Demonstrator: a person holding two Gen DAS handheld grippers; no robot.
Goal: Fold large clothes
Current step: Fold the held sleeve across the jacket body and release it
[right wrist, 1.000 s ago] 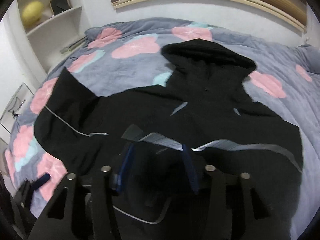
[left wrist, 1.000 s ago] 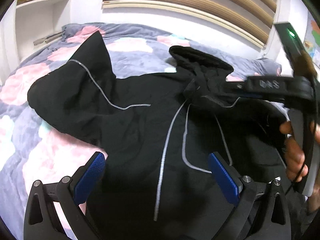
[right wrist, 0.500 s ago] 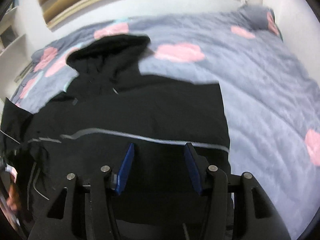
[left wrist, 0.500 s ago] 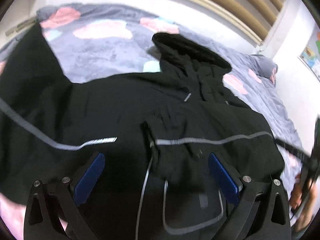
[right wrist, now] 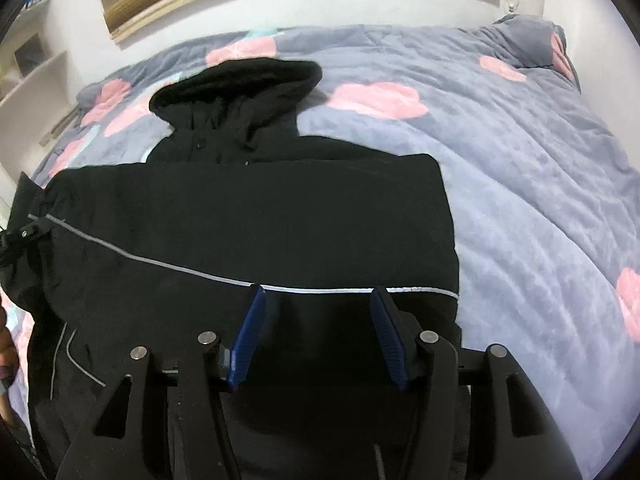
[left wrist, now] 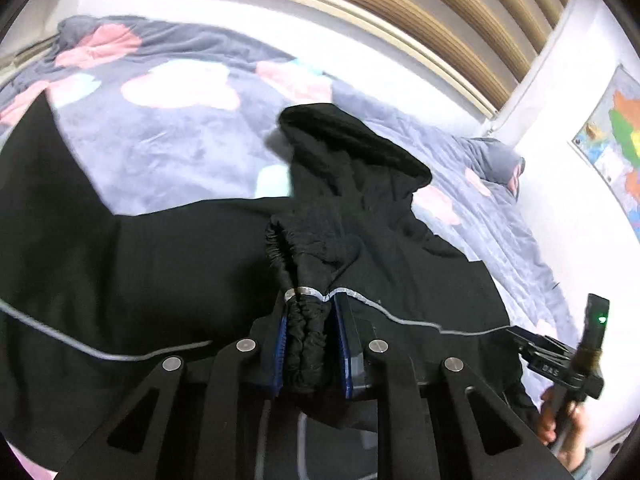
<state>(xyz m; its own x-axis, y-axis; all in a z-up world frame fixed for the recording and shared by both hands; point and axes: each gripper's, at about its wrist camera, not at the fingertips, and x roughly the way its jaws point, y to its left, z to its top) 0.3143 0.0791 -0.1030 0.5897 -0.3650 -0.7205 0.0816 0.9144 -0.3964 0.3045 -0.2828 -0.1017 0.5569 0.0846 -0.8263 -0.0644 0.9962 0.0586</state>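
Black hooded jacket (right wrist: 248, 232) lay on the bed (right wrist: 520, 160); left tool (left wrist: 310, 344) clamped its elastic cuff (left wrist: 306, 336), right tool (right wrist: 320, 332) hovered parted, empty.

One black hooded jacket (right wrist: 248, 232) is lying across the middle of the frame. One bed (right wrist: 520, 168) is showing beneath it, one quilt covering it. Two tongs are showing: the left tongs (left wrist: 310, 344) at lower centre, the right tongs (right wrist: 320, 340) likewise. One wall map (left wrist: 616, 136) is hanging at far right.

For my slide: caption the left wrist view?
Left tongs clamp the black jacket's elastic cuff over the floral bedspread.
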